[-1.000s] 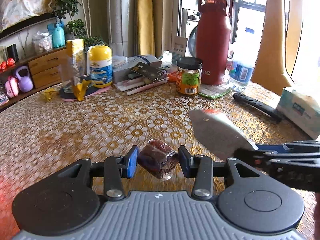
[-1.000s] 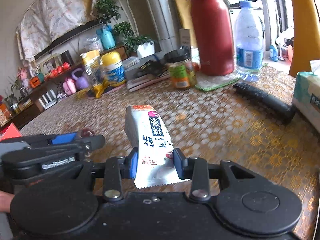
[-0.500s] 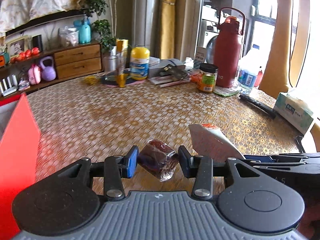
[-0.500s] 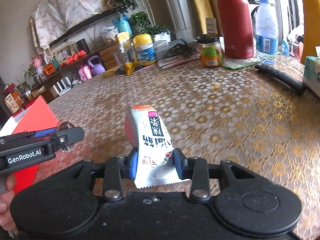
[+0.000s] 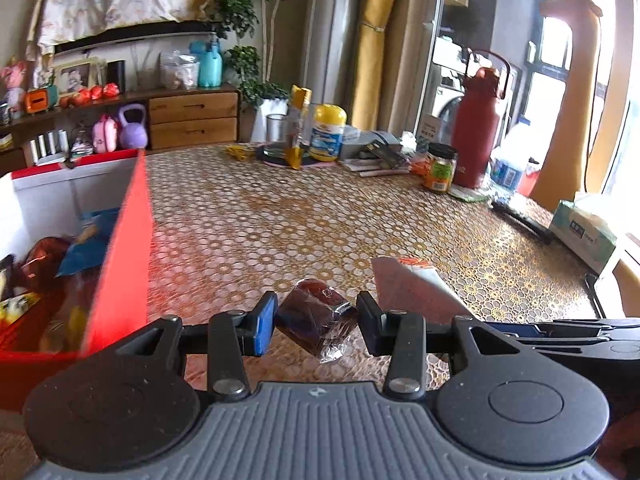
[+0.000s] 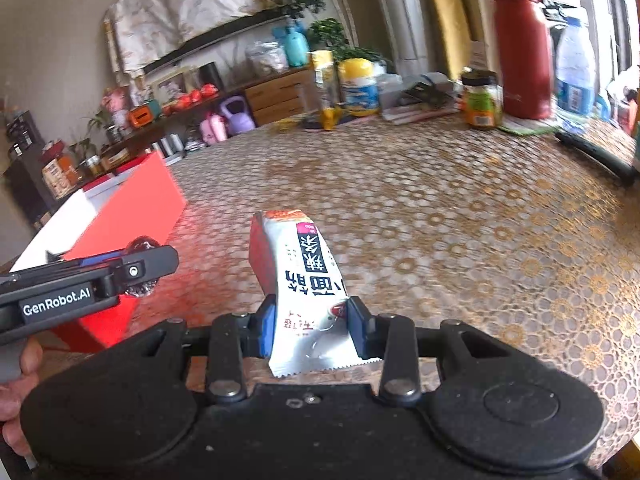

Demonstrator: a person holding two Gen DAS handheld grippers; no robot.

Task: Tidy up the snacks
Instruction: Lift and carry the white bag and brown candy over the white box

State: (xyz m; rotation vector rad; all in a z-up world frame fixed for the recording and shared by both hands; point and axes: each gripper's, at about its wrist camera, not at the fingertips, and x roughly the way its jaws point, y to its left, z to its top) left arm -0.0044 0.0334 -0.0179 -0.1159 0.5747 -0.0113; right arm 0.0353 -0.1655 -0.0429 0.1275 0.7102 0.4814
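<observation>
My left gripper (image 5: 316, 322) is shut on a small dark brown wrapped snack (image 5: 314, 318), held above the table. My right gripper (image 6: 310, 326) is shut on the lower end of a white snack packet (image 6: 298, 268) with black characters, which sticks up and forward. That packet (image 5: 412, 284) also shows in the left wrist view, just right of the brown snack. A red box (image 5: 120, 240) with white inner walls stands at the left and holds several snack packs (image 5: 44, 256). In the right wrist view the red box (image 6: 136, 208) lies left of the left gripper (image 6: 136, 268).
The patterned table (image 5: 320, 216) carries a red flask (image 5: 478, 132), a green-labelled jar (image 5: 440, 168), a yellow-lidded tub (image 5: 328, 132), papers, a water bottle (image 6: 574, 68), a black remote (image 6: 596, 154) and a tissue pack (image 5: 584, 232) along its far and right sides. A hand (image 6: 16, 384) shows at the lower left.
Both grippers have swung left and back from the far clutter, each keeping its snack. The red box has come into view at the left and now shows its inside.
</observation>
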